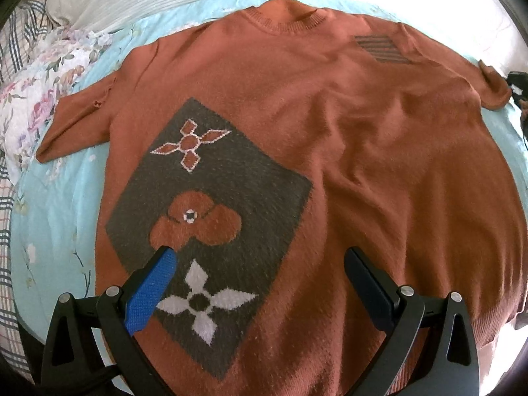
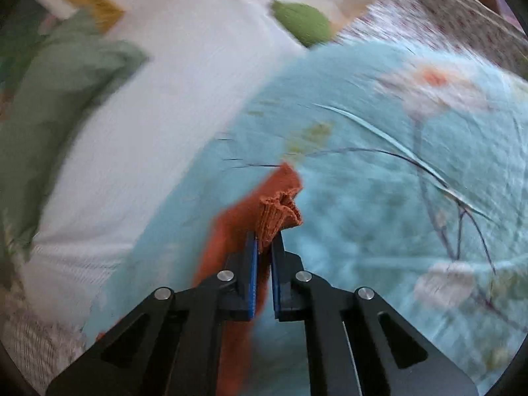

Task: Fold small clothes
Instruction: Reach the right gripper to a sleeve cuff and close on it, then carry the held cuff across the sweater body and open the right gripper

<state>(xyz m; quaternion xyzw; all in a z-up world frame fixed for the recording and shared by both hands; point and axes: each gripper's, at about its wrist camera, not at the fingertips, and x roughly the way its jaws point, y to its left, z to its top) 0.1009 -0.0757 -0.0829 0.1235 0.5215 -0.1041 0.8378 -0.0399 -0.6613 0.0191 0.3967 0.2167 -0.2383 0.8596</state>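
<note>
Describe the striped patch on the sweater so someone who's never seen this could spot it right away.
An orange sweater lies flat on the light blue floral bedspread. Look just below its collar, toward the right sleeve: the striped patch is small and dark-lined, unlike the big grey flower panel near the hem.

— Any writing to read on the sweater (image 1: 330,132)?

— None. Its dark panel (image 1: 211,204) carries only knitted flower shapes, no letters or numbers.

— And the striped patch (image 1: 382,48) by the shoulder?

— Plain stripes, nothing legible.

— The bedsheet (image 2: 363,132)?

— A floral print, blurred in the right wrist view; no text or brand anywhere.
</note>
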